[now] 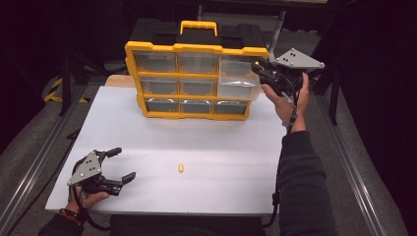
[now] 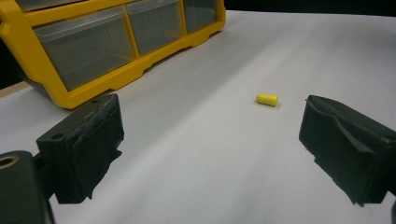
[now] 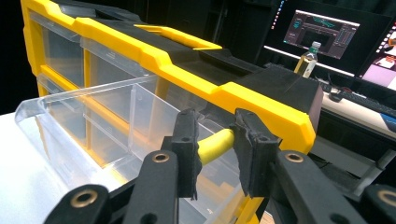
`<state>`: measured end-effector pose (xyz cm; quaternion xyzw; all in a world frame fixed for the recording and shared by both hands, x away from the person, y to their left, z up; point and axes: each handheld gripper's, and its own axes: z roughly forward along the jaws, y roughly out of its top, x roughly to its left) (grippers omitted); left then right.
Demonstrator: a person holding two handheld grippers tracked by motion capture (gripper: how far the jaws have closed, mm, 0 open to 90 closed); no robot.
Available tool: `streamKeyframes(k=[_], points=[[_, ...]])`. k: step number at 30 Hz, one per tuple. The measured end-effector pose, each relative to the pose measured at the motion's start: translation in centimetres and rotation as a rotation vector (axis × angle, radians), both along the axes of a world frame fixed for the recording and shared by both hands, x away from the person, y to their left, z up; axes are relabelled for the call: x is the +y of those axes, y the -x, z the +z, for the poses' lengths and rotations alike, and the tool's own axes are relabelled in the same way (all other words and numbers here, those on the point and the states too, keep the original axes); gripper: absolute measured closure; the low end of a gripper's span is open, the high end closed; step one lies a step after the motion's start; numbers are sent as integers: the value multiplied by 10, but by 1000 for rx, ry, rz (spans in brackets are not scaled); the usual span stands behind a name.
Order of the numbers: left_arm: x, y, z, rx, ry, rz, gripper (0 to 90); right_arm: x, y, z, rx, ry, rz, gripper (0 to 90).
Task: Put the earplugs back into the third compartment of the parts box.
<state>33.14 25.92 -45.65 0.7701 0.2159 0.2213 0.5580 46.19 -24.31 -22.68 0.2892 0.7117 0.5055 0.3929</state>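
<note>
A yellow organizer (image 1: pixel 196 49) with clear drawers stands at the back of the white table (image 1: pixel 221 147). Its right middle drawer (image 1: pixel 238 84) is pulled out, seen close in the right gripper view as a clear drawer (image 3: pixel 93 116). My right gripper (image 1: pixel 259 67) hovers at the organizer's upper right, over that drawer, shut on a small yellow plug (image 3: pixel 215 144) between its pads (image 3: pixel 187 140). A second yellow plug (image 1: pixel 181 168) lies on the table near the front. My left gripper (image 1: pixel 125 163) rests at the front left, open and holding nothing, with that plug (image 2: pixel 267 99) ahead of its right jaw.
The organizer (image 2: pixel 93 56) sits to the far left in the left gripper view. Behind the table are dark stands, a desk with lit monitors (image 3: pixel 327 32) and a bottle (image 3: pixel 308 58). Metal rails (image 1: pixel 34 167) run along both sides of the table.
</note>
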Motion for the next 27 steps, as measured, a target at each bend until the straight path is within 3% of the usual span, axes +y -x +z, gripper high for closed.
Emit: streamKeyframes(k=[8,17,27], points=[[0,0,0,1,-2,-3,74,2,-2,-1,2,8,-17,690],[0,0,0,2,-1,-4,74,1,-2,-2,0,-9,-42,601],[-1,0,0,5,-1,-4,74,-2,16,-2,-49,-40,-30,483]])
